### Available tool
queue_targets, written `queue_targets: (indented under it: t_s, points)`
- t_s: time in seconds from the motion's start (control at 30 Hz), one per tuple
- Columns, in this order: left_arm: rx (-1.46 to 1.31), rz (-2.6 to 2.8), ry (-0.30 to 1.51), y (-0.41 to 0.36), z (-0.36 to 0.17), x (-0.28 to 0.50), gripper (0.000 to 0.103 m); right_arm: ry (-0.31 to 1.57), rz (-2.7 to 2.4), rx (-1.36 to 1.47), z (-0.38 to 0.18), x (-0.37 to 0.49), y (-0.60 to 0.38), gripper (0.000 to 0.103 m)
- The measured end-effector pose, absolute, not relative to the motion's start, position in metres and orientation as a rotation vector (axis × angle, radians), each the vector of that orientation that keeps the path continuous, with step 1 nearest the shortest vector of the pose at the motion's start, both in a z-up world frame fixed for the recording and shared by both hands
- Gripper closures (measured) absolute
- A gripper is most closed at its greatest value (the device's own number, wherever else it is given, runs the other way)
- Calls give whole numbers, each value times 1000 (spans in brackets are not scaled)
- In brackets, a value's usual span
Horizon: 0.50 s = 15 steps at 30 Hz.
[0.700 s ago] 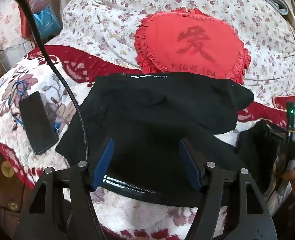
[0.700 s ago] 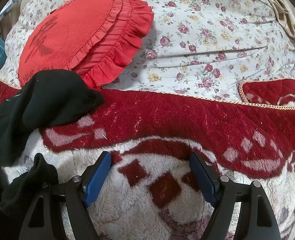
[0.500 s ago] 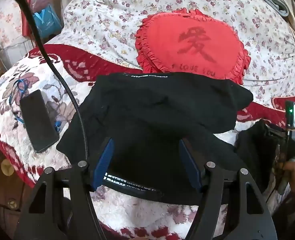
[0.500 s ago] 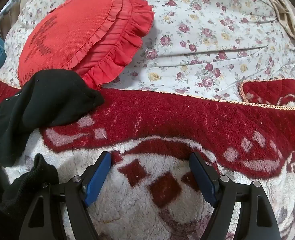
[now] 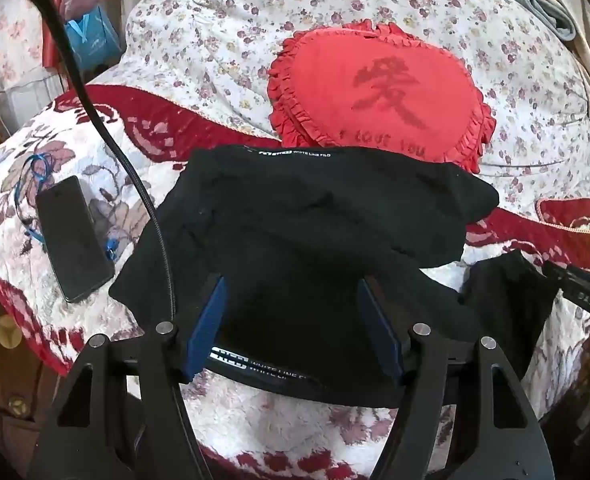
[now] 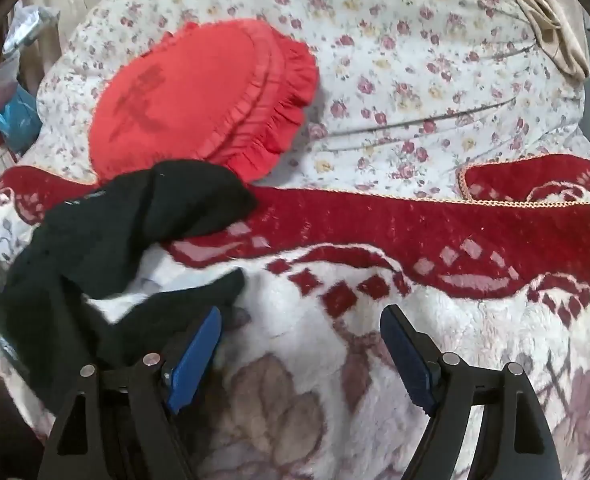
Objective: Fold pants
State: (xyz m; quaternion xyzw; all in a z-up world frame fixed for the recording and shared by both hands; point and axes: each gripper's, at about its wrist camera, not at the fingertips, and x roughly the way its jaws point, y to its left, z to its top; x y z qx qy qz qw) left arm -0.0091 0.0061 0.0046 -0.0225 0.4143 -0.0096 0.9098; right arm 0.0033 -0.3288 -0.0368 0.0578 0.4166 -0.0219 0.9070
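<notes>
The black pants [image 5: 303, 240] lie crumpled on the bed blanket, with a white-lettered waistband at the near edge and another lettered band at the far edge. My left gripper [image 5: 291, 320] is open, its blue pads hovering just above the near part of the pants. In the right wrist view the pants [image 6: 107, 240] lie at the left, one black end reaching toward the left pad. My right gripper [image 6: 301, 352] is open and empty over the blanket, just right of that end.
A red heart-shaped ruffled pillow [image 5: 379, 92] lies behind the pants on the floral quilt [image 5: 215, 40]. A black phone [image 5: 73, 238] lies on the blanket at the left. A black cable [image 5: 107, 136] crosses the left side. The right gripper's body [image 5: 583, 296] shows at the far right.
My right gripper has pulled back and swung left, so the black pants end now lies beside its left pad. The left gripper has barely moved.
</notes>
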Motion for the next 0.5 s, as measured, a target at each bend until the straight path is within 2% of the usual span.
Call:
queue_targets:
  t_s: [0.27, 0.5]
  points:
    - [-48, -24, 858, 1, 6, -10, 36, 763, 15, 87, 4, -9, -291, 21]
    - [-61, -36, 864, 1, 4, -12, 36, 738, 122, 57, 9, -16, -255, 19]
